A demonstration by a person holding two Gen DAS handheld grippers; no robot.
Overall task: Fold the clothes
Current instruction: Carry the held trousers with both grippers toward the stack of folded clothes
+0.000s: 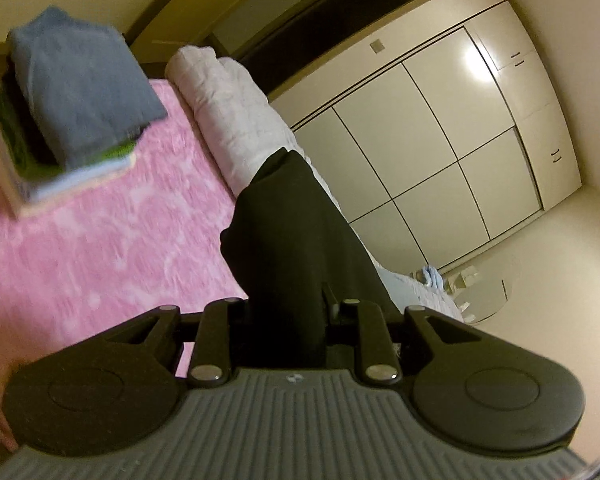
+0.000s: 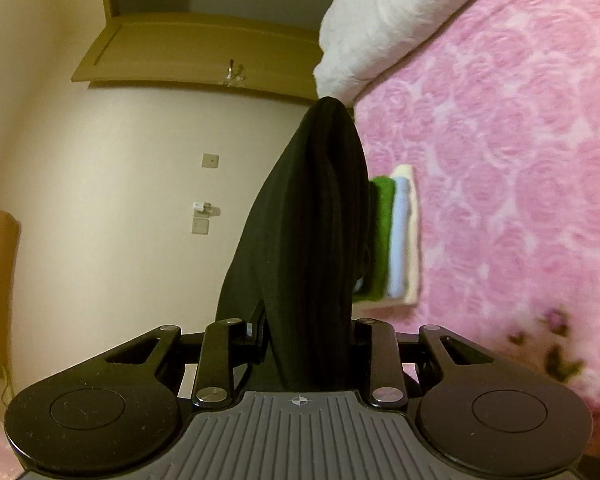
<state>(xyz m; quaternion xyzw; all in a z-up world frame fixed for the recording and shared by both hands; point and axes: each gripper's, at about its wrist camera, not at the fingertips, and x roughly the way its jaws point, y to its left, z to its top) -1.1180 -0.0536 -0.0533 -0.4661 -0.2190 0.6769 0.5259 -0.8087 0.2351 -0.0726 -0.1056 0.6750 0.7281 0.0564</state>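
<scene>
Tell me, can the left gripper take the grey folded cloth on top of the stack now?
Probably not: the left gripper is shut on the black garment, so it has no free grip for the grey cloth.

Pink bed [image 2: 520, 160] with folded clothes stack [image 2: 396, 240], white quilt [image 2: 380, 20]

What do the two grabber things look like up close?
Both look the same. The left gripper and right gripper are black, with two big round discs at the sides, silver bolts on the linkage bars, and a grey ridged plate in the middle carrying a small crosshair mark. No cables, hands or sleeves clearly show.
</scene>
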